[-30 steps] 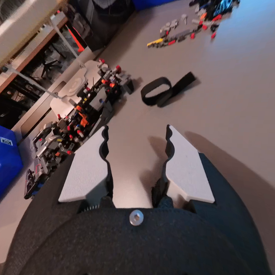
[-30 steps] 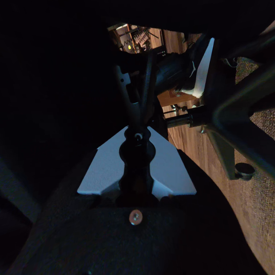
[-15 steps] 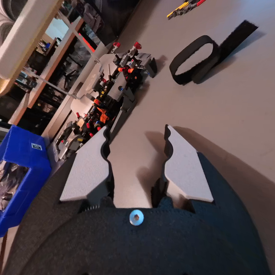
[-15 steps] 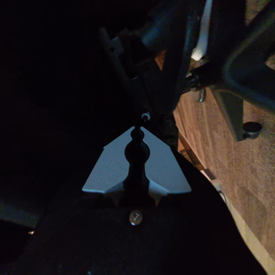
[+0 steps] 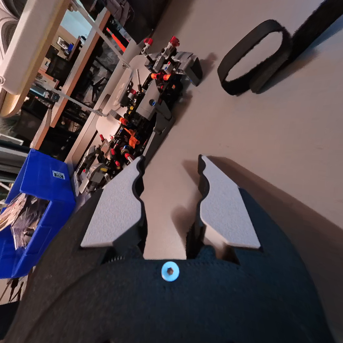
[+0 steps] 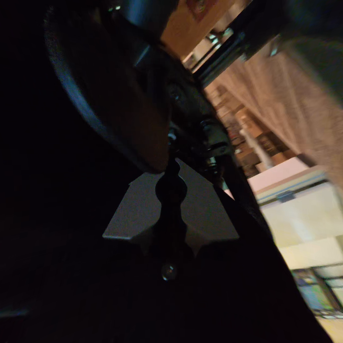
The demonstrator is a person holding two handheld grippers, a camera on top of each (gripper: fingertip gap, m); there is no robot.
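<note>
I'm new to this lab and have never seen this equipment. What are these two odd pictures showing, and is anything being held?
Each picture comes from a camera on a hand-held two-finger gripper, looking along its fingers. In the left view, the left gripper is open and empty above a pale table. Nearest its left finger lies a half-built toy-brick model; farther off, a black strap loop; at the table's edge, a blue bin. The right view is dark and blurred: the right gripper is shut, apparently empty, near dark unclear shapes.
</note>
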